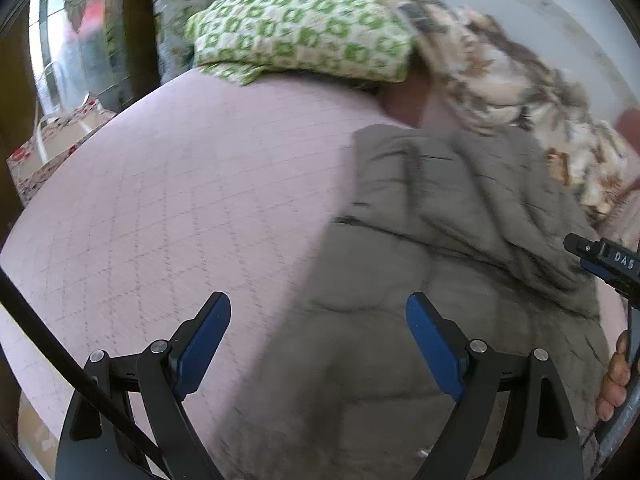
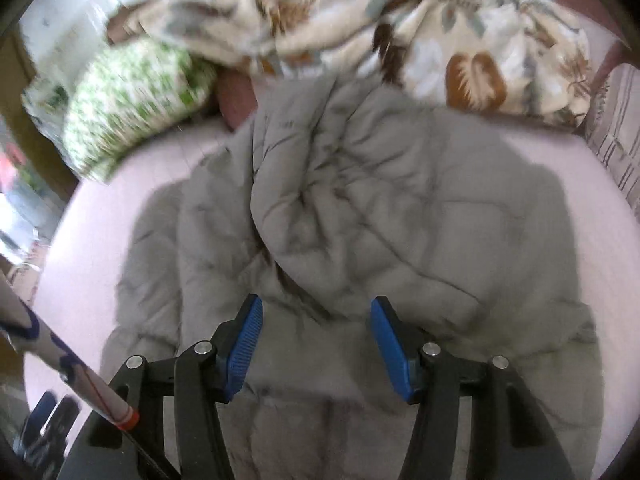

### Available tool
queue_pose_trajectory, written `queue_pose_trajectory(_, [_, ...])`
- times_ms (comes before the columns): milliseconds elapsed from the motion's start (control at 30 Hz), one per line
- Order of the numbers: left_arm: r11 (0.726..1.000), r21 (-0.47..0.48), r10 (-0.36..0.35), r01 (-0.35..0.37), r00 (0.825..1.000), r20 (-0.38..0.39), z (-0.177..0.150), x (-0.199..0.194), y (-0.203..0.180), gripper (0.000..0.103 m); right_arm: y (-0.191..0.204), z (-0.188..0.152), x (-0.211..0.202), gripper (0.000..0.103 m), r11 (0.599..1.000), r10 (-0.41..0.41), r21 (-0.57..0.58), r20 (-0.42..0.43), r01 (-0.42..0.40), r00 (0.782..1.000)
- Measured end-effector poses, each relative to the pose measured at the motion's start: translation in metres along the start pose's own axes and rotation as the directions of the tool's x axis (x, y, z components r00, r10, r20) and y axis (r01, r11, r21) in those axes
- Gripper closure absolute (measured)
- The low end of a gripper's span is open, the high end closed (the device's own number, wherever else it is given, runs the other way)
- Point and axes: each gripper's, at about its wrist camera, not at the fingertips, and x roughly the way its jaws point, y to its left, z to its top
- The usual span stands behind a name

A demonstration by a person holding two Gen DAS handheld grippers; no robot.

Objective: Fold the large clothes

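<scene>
- Left gripper [image 1: 318, 344] stands wide apart with nothing between its blue pads, hanging over the boundary where the grey padded jacket [image 1: 460, 240] meets the bare pink bed sheet [image 1: 180, 184].
- Right gripper [image 2: 316, 350] is about half spread and also empty, poised above the near part of the jacket, its pads clear of the cloth as far as the blur allows.
- Grey jacket lies spread and rumpled on the bed, a thick ridge of bunched fabric running up its middle in the right wrist view; a green-patterned pillow [image 1: 304, 28] and a floral quilt [image 2: 400, 28] sit beyond it, the quilt at its far edge.
- Judged from its quilted puff, the jacket should be light but bulky, soft, springy and somewhat slick, so a pinch on a thin seam may slip.
- Better holds look like the hem corners or a sleeve end, gathering a full fold of padding between the pads.
- Left gripper seems to need to shift toward the jacket's edge on its right.
</scene>
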Motion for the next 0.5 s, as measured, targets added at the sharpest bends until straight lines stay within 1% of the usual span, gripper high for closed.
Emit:
queue_pose_trajectory(67, [1.0, 0.018, -0.009, 0.008, 0.999, 0.042, -0.004, -0.016, -0.012, 0.014, -0.023, -0.008, -0.017, 0.042, 1.0, -0.027, -0.002, 0.045, 0.027, 0.999])
queue_pose_trajectory(100, [1.0, 0.022, -0.014, 0.013, 0.999, 0.051, -0.005, -0.021, -0.017, 0.014, -0.034, -0.01, -0.022, 0.042, 0.999, -0.032, 0.001, 0.063, 0.032, 0.997])
queue_pose_trajectory(167, [0.998, 0.057, -0.04, 0.037, 0.998, 0.046, 0.002, -0.026, -0.035, 0.014, -0.054, -0.016, -0.03, 0.042, 0.999, -0.047, 0.005, 0.113, 0.047, 0.992])
queue_pose_trajectory(233, [0.994, 0.103, -0.045, 0.041, 0.998, 0.036, 0.014, -0.025, -0.056, 0.014, -0.069, -0.016, -0.029, 0.042, 0.998, -0.056, 0.001, 0.147, 0.057, 0.988])
queue_pose_trajectory(300, [0.991, 0.131, -0.031, 0.027, 0.999, 0.035, 0.031, -0.02, -0.08, 0.014, -0.084, -0.017, -0.022, 0.042, 1.0, -0.028, 0.012, 0.152, 0.027, 0.988])
queue_pose_trajectory(367, [0.988, 0.148, -0.041, 0.034, 0.998, 0.048, 0.048, -0.014, -0.103, 0.014, -0.092, -0.018, -0.011, 0.042, 0.999, 0.005, 0.038, 0.154, -0.011, 0.988])
queue_pose_trajectory(400, [0.988, 0.153, -0.035, 0.026, 0.998, 0.057, 0.059, -0.007, -0.118, 0.014, -0.096, -0.016, -0.006, 0.042, 0.999, 0.014, 0.049, 0.152, -0.021, 0.988])
queue_pose_trajectory(467, [0.987, 0.156, -0.036, 0.028, 0.998, 0.051, 0.073, 0.007, -0.139, 0.014, -0.096, -0.003, 0.002, 0.043, 0.998, 0.029, 0.054, 0.136, -0.037, 0.99])
queue_pose_trajectory(500, [0.987, 0.156, -0.04, 0.035, 0.999, 0.035, 0.079, 0.017, -0.149, 0.014, -0.095, 0.003, 0.003, 0.043, 0.997, 0.042, 0.052, 0.147, -0.05, 0.988])
